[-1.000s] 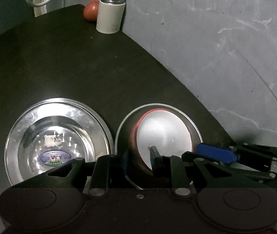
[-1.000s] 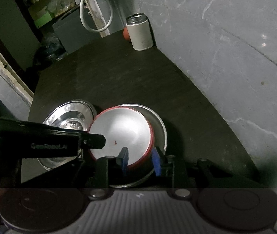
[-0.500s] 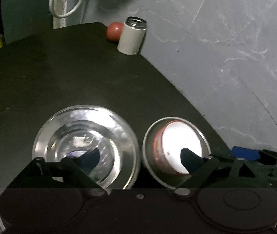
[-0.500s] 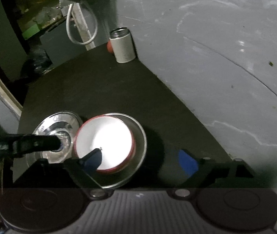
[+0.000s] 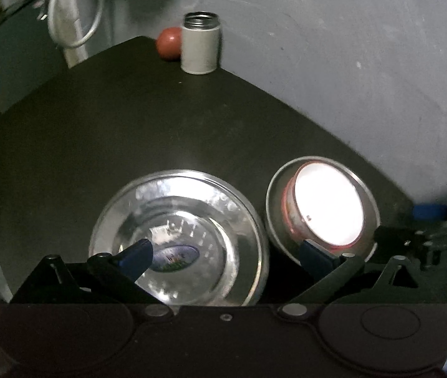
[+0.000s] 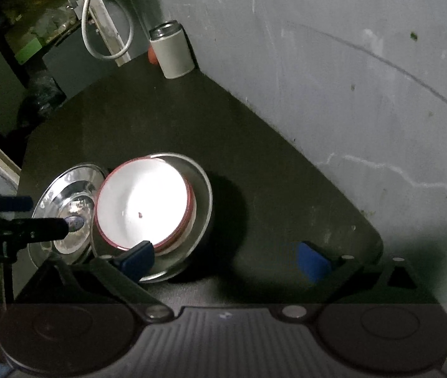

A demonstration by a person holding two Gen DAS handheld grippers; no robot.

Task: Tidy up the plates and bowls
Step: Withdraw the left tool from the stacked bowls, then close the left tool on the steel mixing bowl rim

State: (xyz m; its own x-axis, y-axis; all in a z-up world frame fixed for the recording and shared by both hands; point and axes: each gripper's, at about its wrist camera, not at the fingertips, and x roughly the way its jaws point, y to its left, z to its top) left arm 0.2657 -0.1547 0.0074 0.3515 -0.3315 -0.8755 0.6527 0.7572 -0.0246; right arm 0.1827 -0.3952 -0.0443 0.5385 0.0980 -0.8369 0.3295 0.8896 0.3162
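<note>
A white bowl with a red rim [image 5: 327,204] [image 6: 143,201] sits nested inside a steel bowl [image 5: 275,208] [image 6: 203,195] on the dark table. Left of them lies a shiny steel plate [image 5: 191,208] [image 6: 62,195] with a blue oval sticker in its middle. My left gripper [image 5: 225,255] is open above the plate and the bowls, holding nothing. My right gripper [image 6: 223,260] is open too, its left finger over the near rim of the nested bowls, its right finger over bare table. The left gripper's fingers [image 6: 18,217] show at the left edge of the right wrist view.
A white cylinder can with a metal top [image 5: 199,47] [image 6: 173,52] and a red ball [image 5: 169,43] stand at the table's far corner against the grey wall [image 5: 349,47]. A white cable loop [image 6: 106,31] hangs behind. The table edge runs diagonally along the wall on the right.
Both grippers have opened and pulled back and up from the bowls. The red-rimmed bowl, held by the right gripper a second ago, now rests inside the steel bowl.
</note>
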